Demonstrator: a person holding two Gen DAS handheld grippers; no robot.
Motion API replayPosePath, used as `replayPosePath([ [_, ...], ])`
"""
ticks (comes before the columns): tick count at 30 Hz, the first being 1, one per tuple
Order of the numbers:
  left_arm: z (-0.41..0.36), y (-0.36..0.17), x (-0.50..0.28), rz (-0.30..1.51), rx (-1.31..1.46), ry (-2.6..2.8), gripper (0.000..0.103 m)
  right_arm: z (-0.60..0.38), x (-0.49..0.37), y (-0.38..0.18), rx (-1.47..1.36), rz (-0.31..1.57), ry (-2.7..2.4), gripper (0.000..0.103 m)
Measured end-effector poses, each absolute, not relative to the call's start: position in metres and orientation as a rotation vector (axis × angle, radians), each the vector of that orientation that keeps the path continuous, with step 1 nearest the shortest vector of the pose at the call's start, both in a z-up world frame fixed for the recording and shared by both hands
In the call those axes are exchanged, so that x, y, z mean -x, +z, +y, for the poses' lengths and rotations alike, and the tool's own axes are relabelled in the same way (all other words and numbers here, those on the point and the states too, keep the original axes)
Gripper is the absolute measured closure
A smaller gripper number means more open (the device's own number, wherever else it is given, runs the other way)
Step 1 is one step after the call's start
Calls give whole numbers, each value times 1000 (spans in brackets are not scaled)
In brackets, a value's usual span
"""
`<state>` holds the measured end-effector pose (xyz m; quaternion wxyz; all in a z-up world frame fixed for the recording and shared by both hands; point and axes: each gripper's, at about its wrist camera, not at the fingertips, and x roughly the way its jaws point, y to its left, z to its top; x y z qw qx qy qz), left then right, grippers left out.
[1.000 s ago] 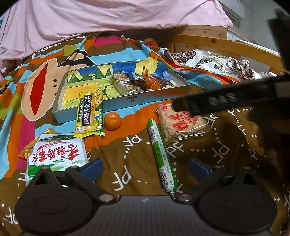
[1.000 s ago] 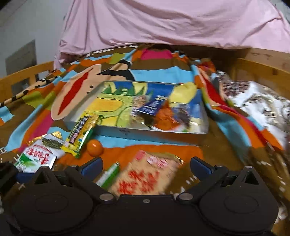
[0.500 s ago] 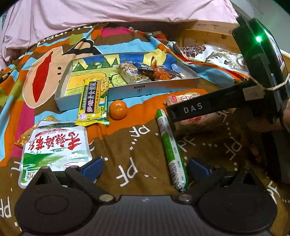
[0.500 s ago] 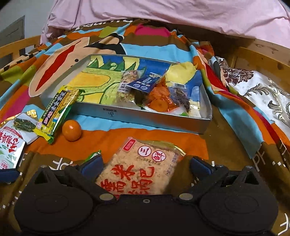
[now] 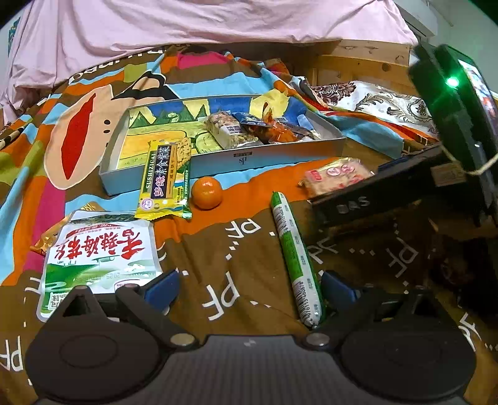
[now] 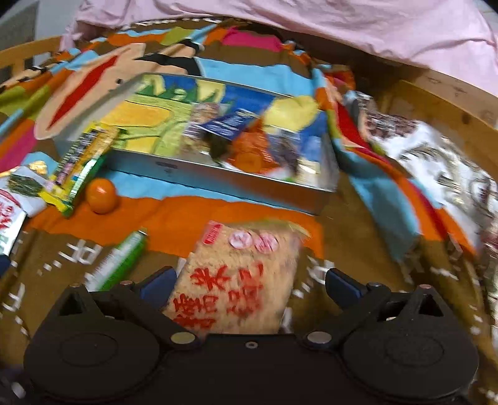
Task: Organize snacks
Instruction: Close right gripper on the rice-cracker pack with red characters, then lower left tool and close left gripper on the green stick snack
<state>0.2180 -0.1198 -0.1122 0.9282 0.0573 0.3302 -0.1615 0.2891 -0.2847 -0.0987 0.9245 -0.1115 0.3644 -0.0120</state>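
A shallow silver tray (image 5: 280, 152) (image 6: 218, 183) with a cartoon lining holds several wrapped snacks at its right end. On the blanket in front lie a rice cracker pack (image 6: 236, 280) (image 5: 336, 177), a green sausage stick (image 5: 295, 255) (image 6: 118, 261), a mandarin (image 5: 207, 192) (image 6: 101, 194), a yellow seaweed bar (image 5: 166, 180) leaning on the tray wall, and a white-green pouch (image 5: 99, 255). My left gripper (image 5: 249, 286) is open above the blanket, the sausage by its right finger. My right gripper (image 6: 249, 283) is open around the cracker pack.
The blanket covers a bed with a wooden frame (image 5: 358, 62) at the right and a pink sheet (image 5: 186, 25) behind. A floral cloth (image 5: 373, 99) lies right of the tray. A gold wrapper (image 5: 49, 236) peeks from under the pouch.
My right gripper has dropped closer over the cracker pack, which now sits between its fingers; its view is blurred. My left gripper has drifted slightly, staying open.
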Motion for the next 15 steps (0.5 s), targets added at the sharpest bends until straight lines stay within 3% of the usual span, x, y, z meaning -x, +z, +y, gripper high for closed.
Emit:
replayPosePath([
  [10, -120, -104, -225, 614, -68, -369, 4, -305, -288, -96, 146, 738, -21, 3],
  [15, -133, -105, -229, 594, -105, -441, 10, -308, -291, -97, 127, 742, -22, 3],
])
